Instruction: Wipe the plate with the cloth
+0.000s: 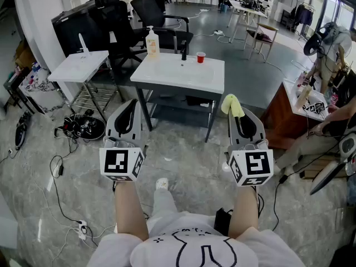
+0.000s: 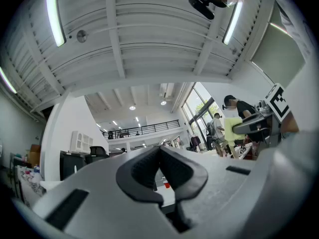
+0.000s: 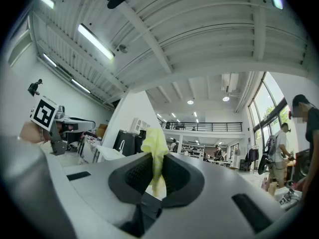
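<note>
Yellow cloth (image 1: 232, 104): pinched in your right claw (image 3: 158, 156), short of the white bench (image 1: 172, 72).
Left claw (image 2: 159, 151): clenched, empty, also short of the bench.
Bench top: soap bottle (image 1: 152, 42) and red cup (image 1: 201, 57) at its far edge.
</note>
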`<state>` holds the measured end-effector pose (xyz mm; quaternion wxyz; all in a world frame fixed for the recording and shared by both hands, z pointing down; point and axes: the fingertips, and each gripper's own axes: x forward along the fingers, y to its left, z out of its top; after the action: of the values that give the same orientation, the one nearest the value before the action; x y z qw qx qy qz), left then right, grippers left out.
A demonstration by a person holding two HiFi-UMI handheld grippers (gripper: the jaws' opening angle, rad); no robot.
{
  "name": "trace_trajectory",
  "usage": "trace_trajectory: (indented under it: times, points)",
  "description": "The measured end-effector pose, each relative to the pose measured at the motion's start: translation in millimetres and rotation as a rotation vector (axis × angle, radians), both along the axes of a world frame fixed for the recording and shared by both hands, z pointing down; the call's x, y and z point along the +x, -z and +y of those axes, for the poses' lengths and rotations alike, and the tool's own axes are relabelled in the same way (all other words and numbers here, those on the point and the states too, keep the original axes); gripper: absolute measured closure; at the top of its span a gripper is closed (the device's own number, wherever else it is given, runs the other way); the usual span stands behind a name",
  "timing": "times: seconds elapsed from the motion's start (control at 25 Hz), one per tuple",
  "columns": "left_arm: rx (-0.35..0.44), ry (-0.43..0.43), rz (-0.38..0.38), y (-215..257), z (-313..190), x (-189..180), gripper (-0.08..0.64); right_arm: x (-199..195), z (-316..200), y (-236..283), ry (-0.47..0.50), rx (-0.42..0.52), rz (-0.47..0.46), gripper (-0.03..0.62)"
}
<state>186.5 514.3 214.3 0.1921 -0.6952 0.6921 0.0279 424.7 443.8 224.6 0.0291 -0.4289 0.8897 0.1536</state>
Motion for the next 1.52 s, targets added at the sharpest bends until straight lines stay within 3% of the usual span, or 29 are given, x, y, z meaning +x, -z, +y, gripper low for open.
trace_trajectory:
  times: [0.12, 0.28, 0.56, 0.72, 0.88, 1.24, 1.32, 1.36, 1.44, 1.52]
  points:
    - [0.007, 0.014, 0.029, 0, -10, -12, 0.549, -4, -10, 0, -0.007, -0.002, 0.001, 0.541]
    - [0.001, 0.039, -0.004, 1, -26, -21, 0.549, -13, -23, 1, -0.009, 0.004, 0.009, 0.541]
    - [0.004, 0.022, 0.037, -7, -76, -51, 0.549, -47, -61, -4, -0.021, 0.020, 0.098, 0.541]
    - [0.006, 0.007, 0.049, -9, -112, -74, 0.549, -65, -97, 0, -0.041, -0.002, 0.054, 0.541]
    - [-0.004, -0.004, 0.037, -8, -153, -104, 0.549, -96, -140, 5, -0.041, -0.018, 0.022, 0.541]
    - [-0.063, -0.052, 0.063, -29, -259, -183, 0.539, -185, -235, -7, -0.038, -0.019, 0.060, 0.541]
    - [-0.083, -0.097, 0.079, -34, -282, -196, 0.332, -200, -252, -12, -0.051, -0.028, 0.071, 0.541]
    - [-0.086, -0.110, 0.090, -36, -293, -202, 0.267, -206, -260, -15, -0.059, -0.033, 0.077, 0.541]
    - [-0.087, -0.114, 0.114, -39, -311, -216, 0.178, -217, -277, -18, -0.080, -0.042, 0.083, 0.541]
    - [-0.098, -0.126, 0.135, -43, -327, -228, 0.140, -227, -291, -20, -0.099, -0.052, 0.076, 0.541]
